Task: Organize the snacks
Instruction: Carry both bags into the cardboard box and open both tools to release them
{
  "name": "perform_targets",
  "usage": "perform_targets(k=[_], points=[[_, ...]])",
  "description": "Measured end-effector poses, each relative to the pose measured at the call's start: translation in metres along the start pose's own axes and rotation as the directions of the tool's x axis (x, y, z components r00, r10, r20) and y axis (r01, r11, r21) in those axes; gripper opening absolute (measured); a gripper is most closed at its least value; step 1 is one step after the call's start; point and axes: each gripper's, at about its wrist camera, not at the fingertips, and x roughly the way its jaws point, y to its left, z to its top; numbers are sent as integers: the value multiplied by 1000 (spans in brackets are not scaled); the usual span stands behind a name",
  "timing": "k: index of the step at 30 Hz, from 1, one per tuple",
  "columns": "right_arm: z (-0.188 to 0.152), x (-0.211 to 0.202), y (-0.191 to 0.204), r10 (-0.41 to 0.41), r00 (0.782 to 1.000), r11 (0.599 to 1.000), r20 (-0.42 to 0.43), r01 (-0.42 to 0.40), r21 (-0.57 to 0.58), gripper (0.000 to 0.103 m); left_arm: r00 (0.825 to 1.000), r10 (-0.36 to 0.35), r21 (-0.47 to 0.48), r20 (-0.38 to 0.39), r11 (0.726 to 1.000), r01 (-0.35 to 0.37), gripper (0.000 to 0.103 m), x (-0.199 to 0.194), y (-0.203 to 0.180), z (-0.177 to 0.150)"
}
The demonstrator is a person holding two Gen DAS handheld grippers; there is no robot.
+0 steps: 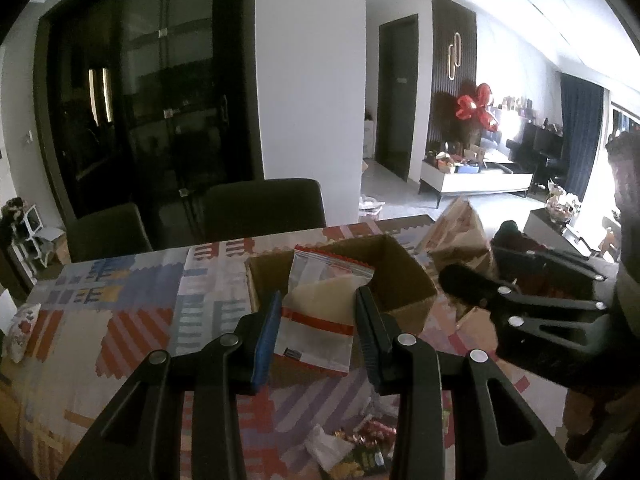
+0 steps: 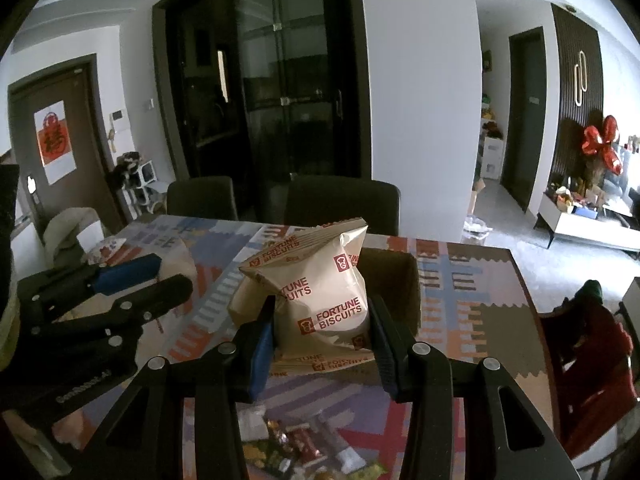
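Two grippers up over the table (image 1: 120, 292) rn, each w/ its own packet clamped. Left gripper (image 1: 318, 316) is pinching a flat white packet (image 1: 320, 312) w/ red zigzag edges and a pale middle panel; the blue pad (image 1: 266, 340) sits on one side of it, the black finger (image 1: 370, 332) on the other, and the packet sticks up past the fingertips, clear of the tabletop. Right behind it is an open cardboard box (image 1: 404, 280), flaps up, and the packet top overlaps the box opening from this angle, can't tell if it's actually over the box or just in front of it.

Right gripper (image 2: 322, 320) is closed on a puffy cream bag marked FORTUNE BISCUITS (image 2: 320, 288) in red, squeezed btwn its fingers near the bottom, the crimped top leaning up and to the right. Same brown box (image 2: 396, 280) shows behind the bag in the right wrist view.

Each cam catches the other gripper off to the side, so they're near each other but not touching.

Loose snacks (image 2: 308, 448) still lie on the patchwork tablecloth below the fingers, small wrappers in red, yellow and white, too small to read tbh. A crumpled brown paper bag (image 1: 460, 236) stands just past the box. Dark chairs (image 2: 340, 204) line the far edge of the table. A small patterned pouch (image 1: 22, 328) is on the left end.
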Motion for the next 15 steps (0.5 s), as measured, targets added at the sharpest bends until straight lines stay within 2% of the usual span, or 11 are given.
perform_targets(k=[10, 15], points=[[23, 59, -20, 6, 995, 999, -104, -1, 50, 45, 995, -18, -35, -102, 999, 15, 37, 56, 17, 34], [26, 87, -25, 10, 987, 999, -162, -3, 48, 45, 981, -56, -106, -183, 994, 37, 37, 93, 24, 37]])
